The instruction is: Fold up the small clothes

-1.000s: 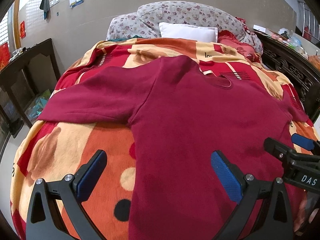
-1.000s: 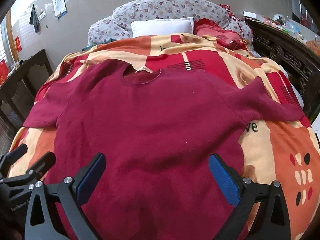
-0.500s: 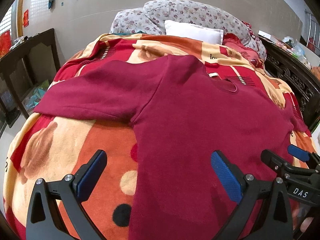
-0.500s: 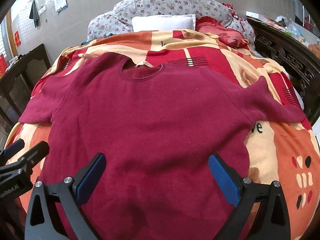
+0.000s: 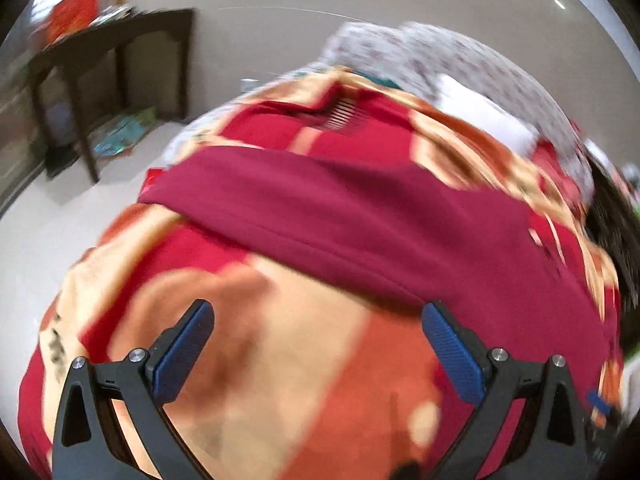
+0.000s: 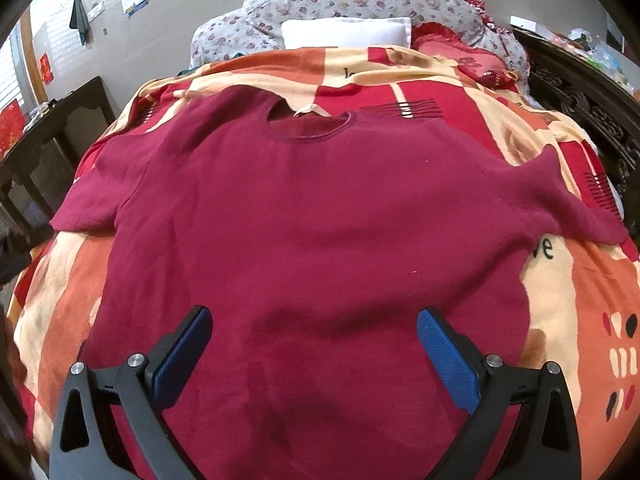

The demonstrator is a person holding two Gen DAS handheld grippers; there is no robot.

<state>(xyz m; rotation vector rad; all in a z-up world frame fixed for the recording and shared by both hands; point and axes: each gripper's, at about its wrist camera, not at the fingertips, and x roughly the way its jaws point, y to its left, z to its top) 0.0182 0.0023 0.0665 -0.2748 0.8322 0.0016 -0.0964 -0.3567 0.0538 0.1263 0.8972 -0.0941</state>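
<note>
A dark red short-sleeved shirt [image 6: 312,216] lies flat, front up, on the patterned blanket, collar toward the pillows. My right gripper [image 6: 314,334] is open and empty, hovering over the shirt's lower middle. In the blurred left wrist view the shirt's left sleeve [image 5: 320,208] stretches across the frame. My left gripper [image 5: 318,328] is open and empty over the blanket just in front of that sleeve, its right finger [image 5: 448,344] near the sleeve's lower edge.
The orange, red and cream blanket [image 6: 592,304] covers the bed. A floral pillow [image 6: 360,4] and a white pillow [image 6: 344,32] lie at the head. A dark wooden table [image 5: 104,52] stands left of the bed, dark carved furniture [image 6: 580,96] to the right.
My left gripper has swung quickly left, from the shirt's lower body to the blanket before the left sleeve. It is out of the right wrist view. The right gripper moved slightly forward.
</note>
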